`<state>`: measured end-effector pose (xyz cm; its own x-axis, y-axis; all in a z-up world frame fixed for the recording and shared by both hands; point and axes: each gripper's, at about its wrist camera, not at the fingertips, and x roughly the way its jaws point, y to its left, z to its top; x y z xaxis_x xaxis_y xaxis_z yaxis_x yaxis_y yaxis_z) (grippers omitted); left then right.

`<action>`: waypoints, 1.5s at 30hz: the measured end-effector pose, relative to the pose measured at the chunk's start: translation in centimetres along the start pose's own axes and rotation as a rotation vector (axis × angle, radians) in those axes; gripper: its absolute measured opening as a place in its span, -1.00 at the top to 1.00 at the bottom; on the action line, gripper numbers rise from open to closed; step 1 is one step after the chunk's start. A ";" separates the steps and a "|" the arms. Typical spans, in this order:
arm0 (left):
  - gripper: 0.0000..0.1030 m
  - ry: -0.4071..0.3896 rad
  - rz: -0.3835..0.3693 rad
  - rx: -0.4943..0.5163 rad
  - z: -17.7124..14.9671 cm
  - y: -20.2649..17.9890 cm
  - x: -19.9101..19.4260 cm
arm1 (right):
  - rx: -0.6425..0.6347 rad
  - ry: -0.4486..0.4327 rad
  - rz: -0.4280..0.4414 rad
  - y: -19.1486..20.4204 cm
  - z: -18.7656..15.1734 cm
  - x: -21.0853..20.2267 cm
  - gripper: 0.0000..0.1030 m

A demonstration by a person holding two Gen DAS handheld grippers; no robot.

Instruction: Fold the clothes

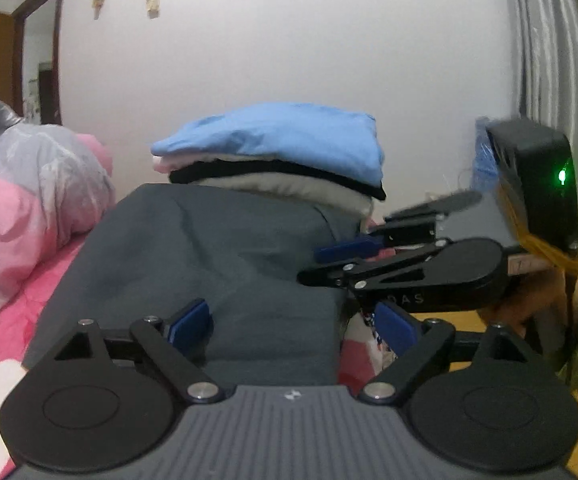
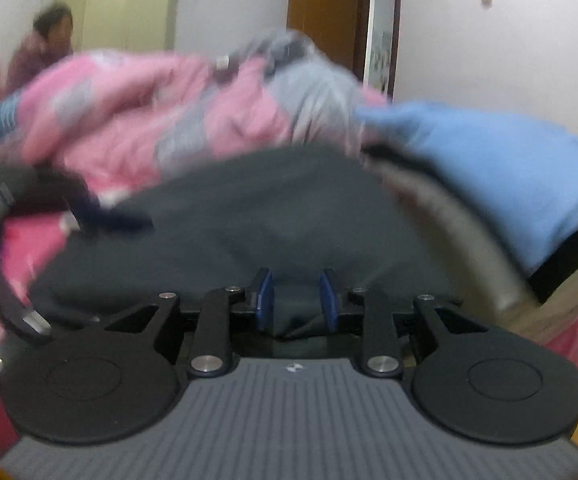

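Dark grey cotton garment (image 1: 217,248) lies flat on the bed, my right gripper (image 2: 296,300) seemingly pinching its hem for folding, left gripper (image 1: 289,326) spread wide.

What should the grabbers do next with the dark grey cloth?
Probably close the left gripper on the dark grey garment's near edge. Its blue pads are spread apart over the cloth, while the right gripper already has a fold between its pads, so both could then lift together.
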<state>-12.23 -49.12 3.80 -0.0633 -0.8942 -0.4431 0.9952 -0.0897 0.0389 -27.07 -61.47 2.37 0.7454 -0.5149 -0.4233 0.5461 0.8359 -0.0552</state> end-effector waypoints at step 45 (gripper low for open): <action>-1.00 0.069 0.383 -0.420 -5.4 -3.8 -18.4 | 0.248 0.036 -0.378 16.0 -4.1 -19.0 -0.97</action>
<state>-14.46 -29.94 6.98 0.2983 -0.7966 -0.5257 0.8914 0.4295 -0.1450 -34.04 -37.52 5.78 0.4647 -0.7647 -0.4464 0.8556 0.5176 0.0041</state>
